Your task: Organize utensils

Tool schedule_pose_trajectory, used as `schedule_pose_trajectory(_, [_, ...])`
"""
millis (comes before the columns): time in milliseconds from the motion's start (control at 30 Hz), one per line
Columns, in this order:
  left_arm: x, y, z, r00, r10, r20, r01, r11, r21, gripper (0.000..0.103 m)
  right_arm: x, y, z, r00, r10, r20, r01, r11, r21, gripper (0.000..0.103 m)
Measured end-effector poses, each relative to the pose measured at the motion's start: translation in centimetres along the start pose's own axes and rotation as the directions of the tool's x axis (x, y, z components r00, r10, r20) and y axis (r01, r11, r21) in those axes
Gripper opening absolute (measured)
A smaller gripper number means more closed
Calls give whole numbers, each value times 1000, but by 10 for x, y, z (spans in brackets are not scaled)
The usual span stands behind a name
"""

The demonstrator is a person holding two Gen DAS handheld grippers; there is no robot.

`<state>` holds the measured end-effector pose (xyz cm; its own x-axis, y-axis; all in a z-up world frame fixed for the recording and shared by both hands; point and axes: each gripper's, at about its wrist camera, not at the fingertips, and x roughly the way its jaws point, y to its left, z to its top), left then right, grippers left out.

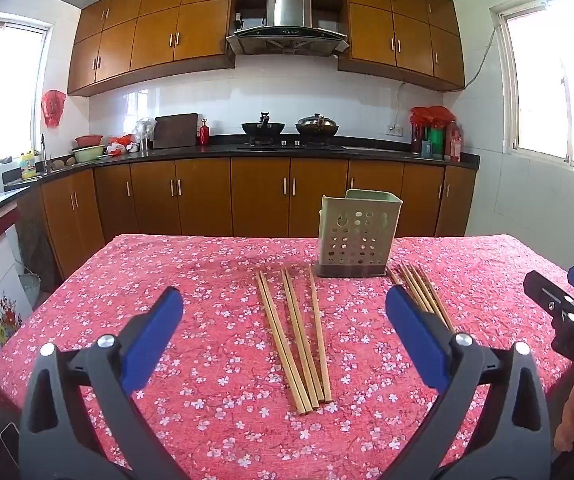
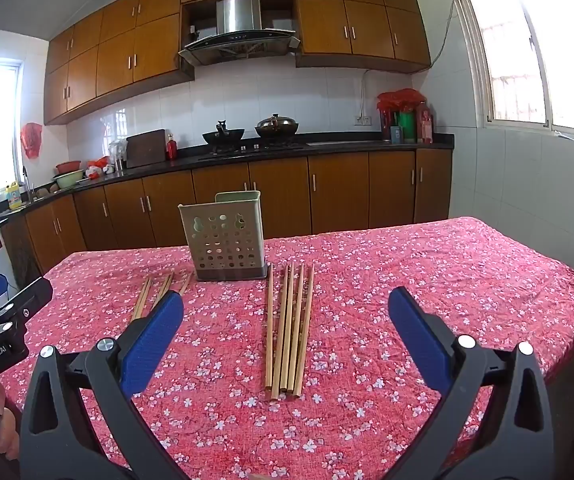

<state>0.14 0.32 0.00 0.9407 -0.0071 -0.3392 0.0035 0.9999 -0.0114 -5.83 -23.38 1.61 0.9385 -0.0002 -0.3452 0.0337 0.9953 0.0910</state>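
Here the table (image 1: 207, 280) wears a red cloth with small white blossoms and stands in a kitchen: brown cupboards (image 1: 263, 196) below a dark counter, a stove with two woks (image 1: 263, 127) at the back wall, a steel hood (image 1: 289, 20) above, bright windows on both sides.

A pale green holder (image 1: 357, 236), with round holes through its walls, stands upright on a dark base near the far middle of the table. What it holds cannot be told; through the holes only dim shapes show, possibly nothing.

Two sets of chopsticks lie flat on the cloth, all with their long axis running from the near table edge toward the holder. The left set (image 1: 295, 336), to the left of the holder's front, fans slightly, its near ends bunched. The right set (image 2: 289, 328) lies close-packed and almost parallel, far ends just beside the holder's right front corner.

Left gripper (image 1: 283, 332): jaws spread wide, nothing between the blue pads, hovering above the cloth on the near side of the holder. Right gripper (image 2: 285, 332): also wide, holding nothing, above its own set.
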Motion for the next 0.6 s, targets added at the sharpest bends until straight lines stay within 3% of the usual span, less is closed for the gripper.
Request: schedule_pose_trajectory(600, [0,-4,-1,1000,2,1,-2,1000,2,99,1,0,-1,1000,1,-3,-1,1000,2,101])
